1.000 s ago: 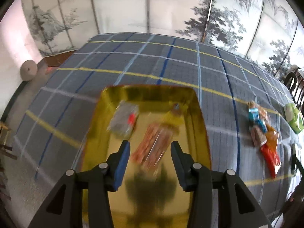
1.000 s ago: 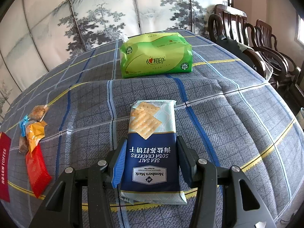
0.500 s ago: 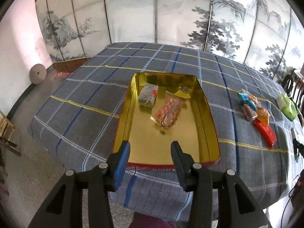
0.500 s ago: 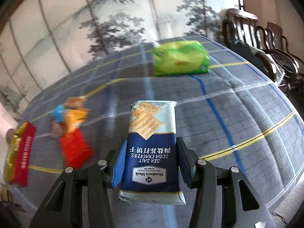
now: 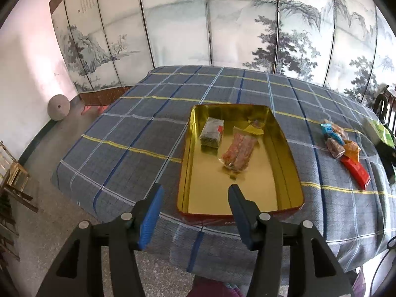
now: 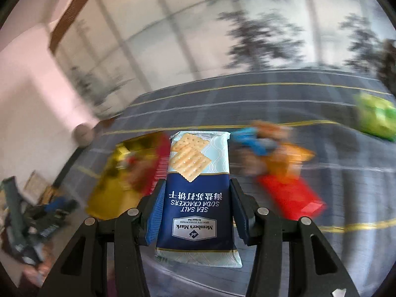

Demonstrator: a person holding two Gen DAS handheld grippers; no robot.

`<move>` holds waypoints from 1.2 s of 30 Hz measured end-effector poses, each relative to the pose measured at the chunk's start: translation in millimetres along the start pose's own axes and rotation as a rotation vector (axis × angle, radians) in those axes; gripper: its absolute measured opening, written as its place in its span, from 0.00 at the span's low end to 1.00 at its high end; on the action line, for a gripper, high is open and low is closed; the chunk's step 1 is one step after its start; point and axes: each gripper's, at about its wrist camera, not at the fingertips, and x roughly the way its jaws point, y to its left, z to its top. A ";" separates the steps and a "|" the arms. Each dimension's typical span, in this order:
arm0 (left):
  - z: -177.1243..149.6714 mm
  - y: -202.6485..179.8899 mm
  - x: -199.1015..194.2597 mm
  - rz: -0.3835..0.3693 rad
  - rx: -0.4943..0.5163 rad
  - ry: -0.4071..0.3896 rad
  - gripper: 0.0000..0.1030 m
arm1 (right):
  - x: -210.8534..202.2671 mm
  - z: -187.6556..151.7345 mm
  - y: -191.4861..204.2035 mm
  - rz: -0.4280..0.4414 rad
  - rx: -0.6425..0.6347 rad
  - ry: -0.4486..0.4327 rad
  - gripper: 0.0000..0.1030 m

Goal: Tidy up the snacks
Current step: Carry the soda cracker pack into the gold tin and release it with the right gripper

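Two fingers of the right gripper (image 6: 196, 195) clamp the cracker packet (image 6: 198, 190) by its sides, presumably for the gold tray (image 5: 184, 173). The left gripper (image 5: 195, 198) hangs empty, fingers opening, clear of that tray.

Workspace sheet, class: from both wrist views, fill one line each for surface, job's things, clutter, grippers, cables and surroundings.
Surface: table under a blue plaid cloth.
Job's things: gold tin holding three snack packets; loose snack pile to its right on the cloth; soda cracker pack.
Clutter: green bag at the far right.
Grippers: left gripper opening, nothing between its jaws; right gripper clamped on the cracker pack.
Cables: thin dark cable at the lower right.
Surroundings: painted folding screen, round stone disc on the floor.
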 end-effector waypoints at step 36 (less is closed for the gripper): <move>-11.4 35.3 10.6 0.083 0.020 0.030 0.56 | 191.7 -4.5 148.0 0.114 -0.074 0.325 0.45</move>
